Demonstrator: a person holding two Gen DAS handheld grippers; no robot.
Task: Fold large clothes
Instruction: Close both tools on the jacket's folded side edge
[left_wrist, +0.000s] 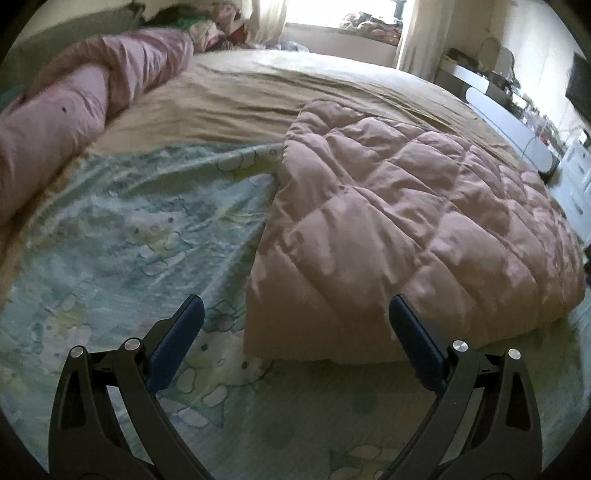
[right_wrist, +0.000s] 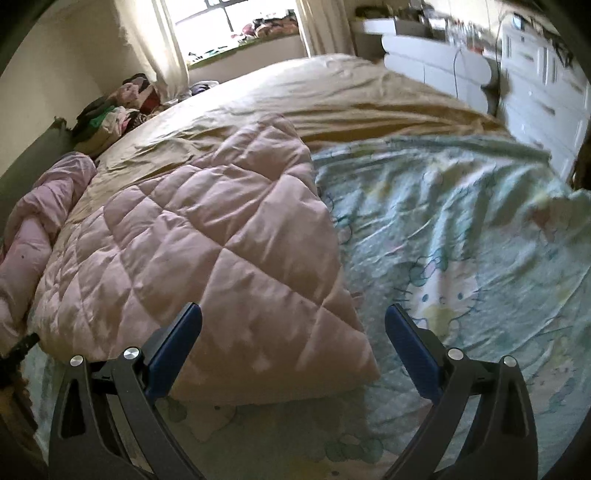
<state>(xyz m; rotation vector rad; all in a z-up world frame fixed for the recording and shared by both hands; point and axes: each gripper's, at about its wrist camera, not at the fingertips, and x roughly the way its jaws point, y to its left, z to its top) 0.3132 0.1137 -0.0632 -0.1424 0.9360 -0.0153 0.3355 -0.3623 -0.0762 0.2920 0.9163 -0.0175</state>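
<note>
Flanking the pink quilt (left_wrist: 406, 221): printed sheet (left_wrist: 129, 229), rolled pink duvet (left_wrist: 74, 99).

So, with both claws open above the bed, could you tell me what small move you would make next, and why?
Probably lower both claws onto the near edge of the pink quilt and close on it. The left claw and right claw both stand open and hold nothing, and the quilt's near edge lies just ahead of them on the cartoon-print sheet, so it looks ready to be gripped for another fold.
</note>
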